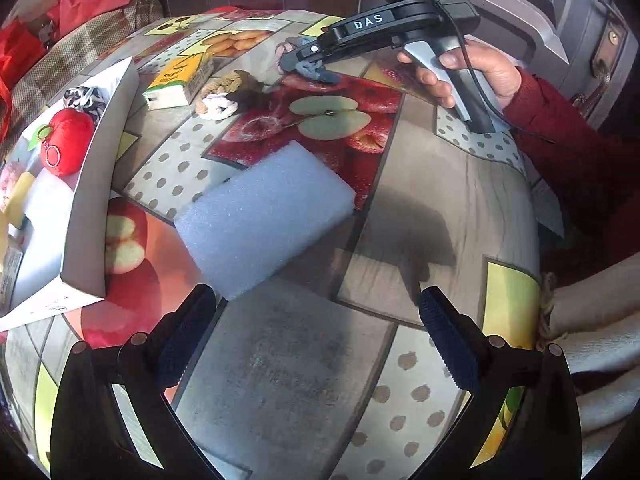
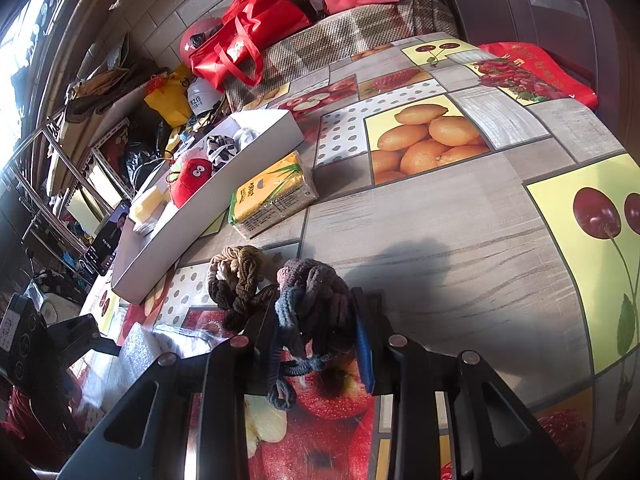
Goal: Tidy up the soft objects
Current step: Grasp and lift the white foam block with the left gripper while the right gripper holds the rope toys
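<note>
A pale blue foam block lies on the fruit-print tablecloth just ahead of my left gripper, which stands open with nothing between its fingers. Farther back, my right gripper is shut on a grey-blue knotted rope toy; the same rope toy shows under the right gripper's tip in the left wrist view. A brown and white knotted rope toy lies just left of it. The white box at the left holds a red plush strawberry and a black-and-white scrunchie.
A yellow tissue pack lies beside the box. A hand in a red sleeve holds the right gripper. Red bags and clutter sit beyond the table's far edge. A beige cloth hangs at the near right edge.
</note>
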A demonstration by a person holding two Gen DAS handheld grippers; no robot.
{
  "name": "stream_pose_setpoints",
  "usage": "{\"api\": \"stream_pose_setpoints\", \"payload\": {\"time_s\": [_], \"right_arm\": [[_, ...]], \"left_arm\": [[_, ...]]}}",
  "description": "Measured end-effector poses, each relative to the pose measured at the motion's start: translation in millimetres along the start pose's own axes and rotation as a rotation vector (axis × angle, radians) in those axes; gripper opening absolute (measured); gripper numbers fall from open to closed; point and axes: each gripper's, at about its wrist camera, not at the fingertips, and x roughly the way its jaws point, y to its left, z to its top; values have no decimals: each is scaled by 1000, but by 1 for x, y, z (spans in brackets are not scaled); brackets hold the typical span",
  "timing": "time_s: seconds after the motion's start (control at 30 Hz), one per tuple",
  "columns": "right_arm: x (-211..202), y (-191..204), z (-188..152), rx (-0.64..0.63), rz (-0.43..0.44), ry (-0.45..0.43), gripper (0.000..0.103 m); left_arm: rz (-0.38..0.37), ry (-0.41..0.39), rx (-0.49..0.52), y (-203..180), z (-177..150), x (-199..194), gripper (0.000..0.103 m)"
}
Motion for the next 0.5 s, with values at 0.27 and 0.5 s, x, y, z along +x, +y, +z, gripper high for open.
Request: {"api": "stream_pose_setpoints", "payload": {"time_s": [0.27,0.5], "right_arm": [[0,0,0,-1,0,0,31],[0,-1,0,0,1,0,31]], "left_arm": [[137,-105,43,3,31,-26,102],[150,11,158,5,44,28,102]]}}
